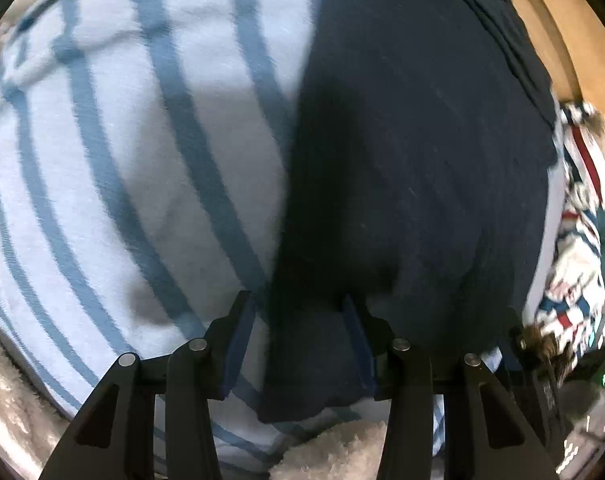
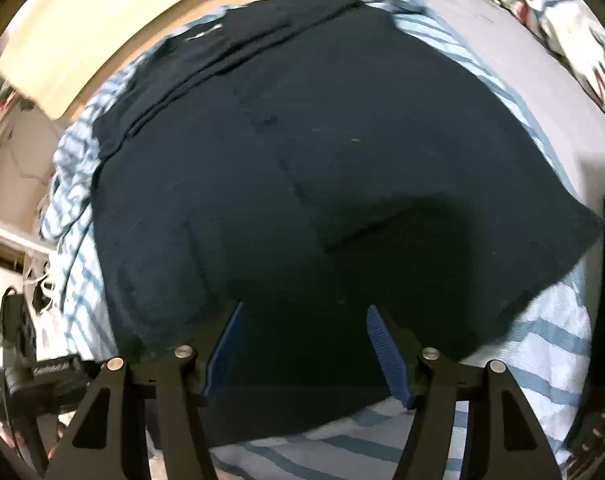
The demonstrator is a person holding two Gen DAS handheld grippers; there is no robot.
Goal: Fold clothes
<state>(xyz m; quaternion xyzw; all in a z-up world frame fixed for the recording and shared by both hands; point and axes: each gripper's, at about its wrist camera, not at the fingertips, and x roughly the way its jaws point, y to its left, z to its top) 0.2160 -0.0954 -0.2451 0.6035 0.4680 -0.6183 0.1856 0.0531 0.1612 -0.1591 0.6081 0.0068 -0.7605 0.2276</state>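
Dark navy garment lies spread flat on a blue-and-white striped cover, and both tools stand over it, pointing steeply down.

Left tool has its jaws partly apart, with blue pads on the inner faces. The garment's near edge runs up between the jaws; the right pad sits against dark cloth and the left pad stands over striped cover (whether either pad presses on the fabric I cannot tell, so a grip cannot be confirmed). Just below this tool, the garment's corner ends over the cover, and a pale fluffy fabric shows beneath that. Far to the tool's right lies a crumpled red, white and blue patterned cloth, with a wooden surface above it.

Right tool has its jaws rather wider apart, with the garment's dark cloth filling the gap between them and its near hem crossing just below the fingertips. Nothing is visibly pinched. Ahead of the tool the garment stretches away, with folded layers at its far end. The striped cover shows around it on the left, right and near sides. Beyond that stands a light wooden board, and the patterned cloth sits at the upper right. To the tool's lower left a black device is partly visible.
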